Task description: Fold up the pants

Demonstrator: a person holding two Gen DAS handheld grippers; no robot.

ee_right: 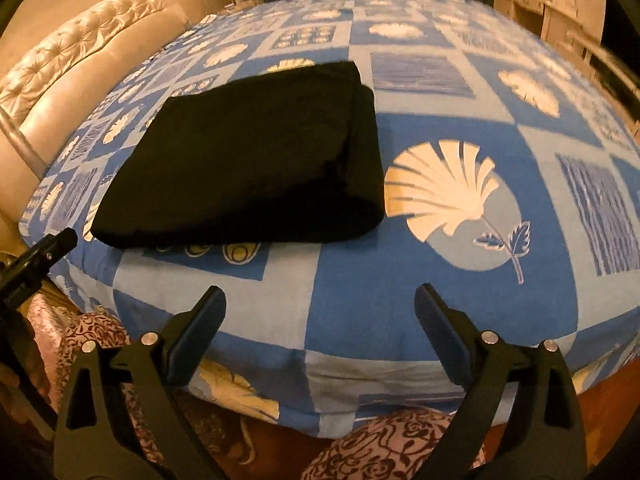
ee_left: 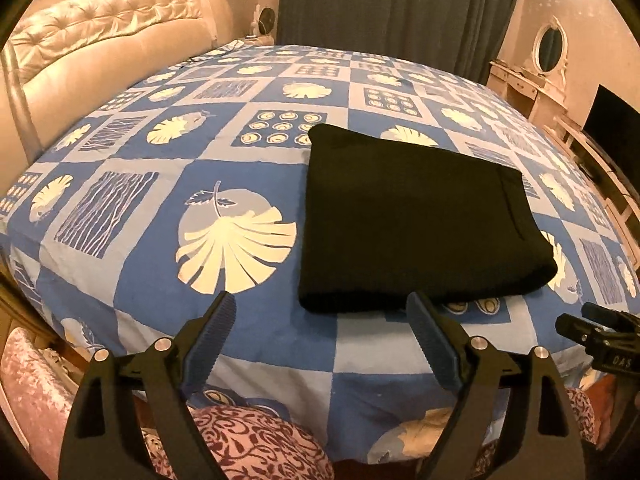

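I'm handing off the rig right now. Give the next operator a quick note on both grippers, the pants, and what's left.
Left gripper: open, empty, at the bed's near edge.
Right gripper: open, empty, likewise clear of the cloth.
Black pants: folded into a compact rectangle, lying flat on the blue patterned bedspread.
Done: folding looks complete.
Left: probably nothing; at most, square up the edges.

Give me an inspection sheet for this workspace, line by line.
Surface: bed under a blue patchwork bedspread with shell prints.
Job's things: black pants, folded into a compact rectangle, lying flat on the bedspread.
Clutter: nothing seen on the bed.
Grippers: left gripper and right gripper both open, holding nothing, short of the pants.
Cables: nothing seen.
Surroundings: tufted headboard, dark curtain, dresser with oval mirror.
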